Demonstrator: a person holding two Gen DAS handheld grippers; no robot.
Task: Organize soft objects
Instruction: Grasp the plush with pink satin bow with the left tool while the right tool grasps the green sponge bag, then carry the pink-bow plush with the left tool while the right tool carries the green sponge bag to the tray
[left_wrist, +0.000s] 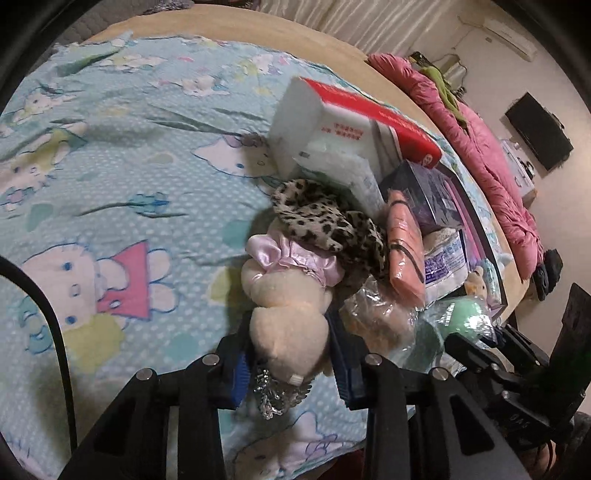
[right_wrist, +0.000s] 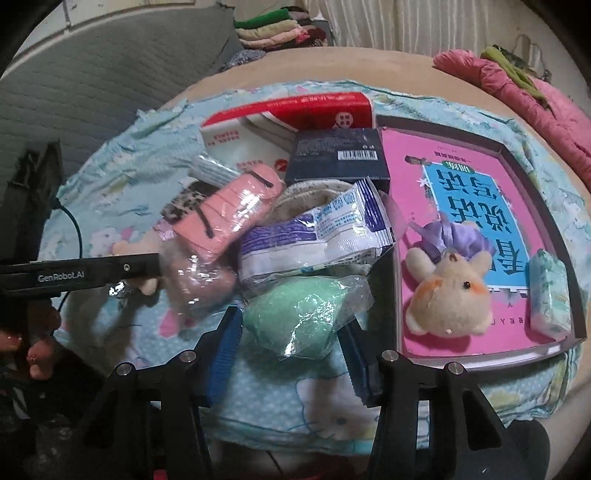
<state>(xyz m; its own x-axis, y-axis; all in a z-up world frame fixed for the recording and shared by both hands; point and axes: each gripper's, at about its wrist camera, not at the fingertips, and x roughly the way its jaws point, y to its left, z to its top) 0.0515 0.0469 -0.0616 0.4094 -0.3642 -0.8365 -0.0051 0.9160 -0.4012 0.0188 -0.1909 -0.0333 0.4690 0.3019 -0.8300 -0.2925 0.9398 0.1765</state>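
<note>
Between our left gripper's (left_wrist: 291, 360) closed pads sits the cream plush toy (left_wrist: 288, 314) on the bedsheet (left_wrist: 110, 177), while our right gripper (right_wrist: 291, 354) pinches the bagged green sponge (right_wrist: 299, 317), whose slick wrapper might slip free.

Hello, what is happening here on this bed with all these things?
A person is sorting soft items on a cartoon-print sheet with two handheld grippers. The left gripper is closed around a cream plush toy in a pink dress. The right gripper has a green sponge in a clear wrapper between its jaws. A second plush toy and a small tissue pack already lie in the pink-lined box.
</note>
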